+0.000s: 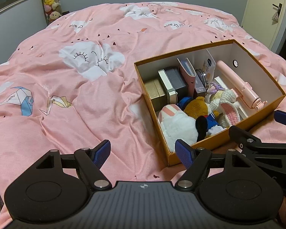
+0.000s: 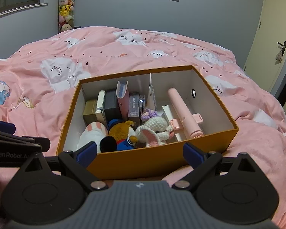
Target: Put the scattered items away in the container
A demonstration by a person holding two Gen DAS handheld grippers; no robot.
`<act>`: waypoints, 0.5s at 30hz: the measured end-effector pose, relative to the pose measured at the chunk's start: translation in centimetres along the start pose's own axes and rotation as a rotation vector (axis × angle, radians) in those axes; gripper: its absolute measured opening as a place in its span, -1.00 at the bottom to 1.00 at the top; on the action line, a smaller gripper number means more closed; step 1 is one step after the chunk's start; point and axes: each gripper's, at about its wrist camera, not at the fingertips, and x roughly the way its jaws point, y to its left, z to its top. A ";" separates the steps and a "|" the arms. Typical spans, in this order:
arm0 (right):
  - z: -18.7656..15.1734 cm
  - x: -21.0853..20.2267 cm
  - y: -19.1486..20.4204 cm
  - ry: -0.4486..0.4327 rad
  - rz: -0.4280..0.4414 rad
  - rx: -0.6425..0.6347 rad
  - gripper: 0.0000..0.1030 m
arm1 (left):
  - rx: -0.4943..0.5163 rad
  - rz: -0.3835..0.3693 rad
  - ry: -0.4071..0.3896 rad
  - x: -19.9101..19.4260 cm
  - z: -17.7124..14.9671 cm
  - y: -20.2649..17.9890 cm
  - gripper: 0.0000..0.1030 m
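We find both grippers empty with their jaws spread wide: the left gripper [image 1: 143, 153] hovers over the pink duvet [image 1: 76, 95] just beside the near left corner of the orange box [image 1: 215, 142], and the right gripper [image 2: 140, 153] faces the box's near wall [image 2: 143, 162] squarely. The container sits on the bed, well filled. Along its back stand several small boxes [image 2: 104, 110] and a pink case [image 2: 123, 99], upright and packed side by side; in front lie a white plush [image 2: 89, 137], a brown plush [image 2: 122, 131] and a crocheted bunny [image 2: 154, 129]; a pink handheld device [image 2: 183, 114] lies along the right side. We see no loose item left on the visible duvet, so we judge the tidying complete or very nearly so, though parts of the bed lie outside both views. The risks from here are modest. The box rests on soft, rumpled bedding, so a push from either gripper against its wall could tilt or slide it and topple the upright boxes. The plush toys sit close to the near rim and could spill if the box tips forward. The two grippers are also near each other at the left corner, and a careless withdrawal could knock them together or clip the rim.
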 end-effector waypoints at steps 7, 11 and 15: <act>-0.1 0.0 0.0 0.005 -0.002 -0.001 0.89 | 0.000 -0.001 -0.001 0.0 0.0 0.0 0.70; -0.1 0.1 0.0 0.006 -0.001 0.000 0.89 | 0.000 -0.001 0.001 -0.1 0.0 0.0 0.70; -0.1 0.1 -0.1 0.008 -0.002 -0.001 0.89 | 0.000 0.000 0.000 -0.1 0.0 0.0 0.70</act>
